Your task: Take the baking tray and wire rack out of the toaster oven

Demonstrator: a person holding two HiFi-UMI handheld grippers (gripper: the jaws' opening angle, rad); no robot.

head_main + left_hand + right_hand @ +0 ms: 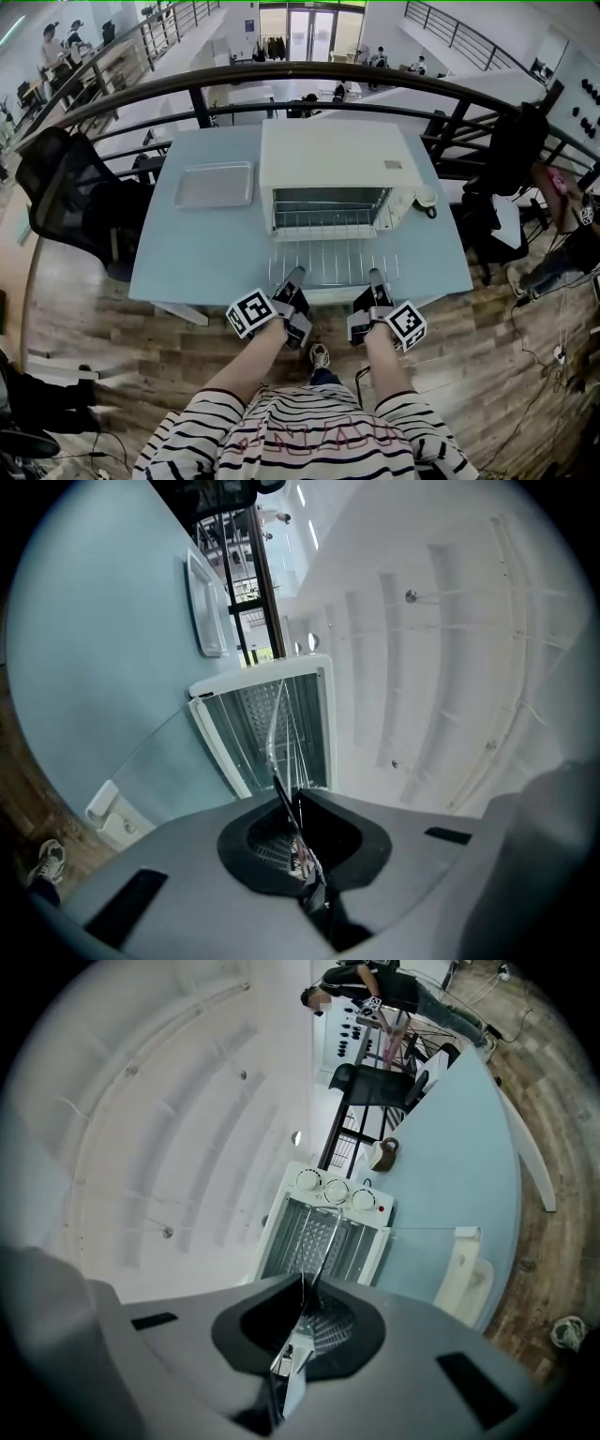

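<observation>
Rack [333,265] sits partly out of the oven [328,159], above its open door [427,1260]. The left gripper [293,278] and right gripper [377,279] are each clamped on its front edge. The tray [214,185] lies on the tabletop [202,258], just left of the oven.

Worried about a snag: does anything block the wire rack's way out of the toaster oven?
Nothing visible does. The glass door lies open flat beneath the wire rack, the left gripper and right gripper grip its front edge, and the baking tray sits aside on the table.
</observation>
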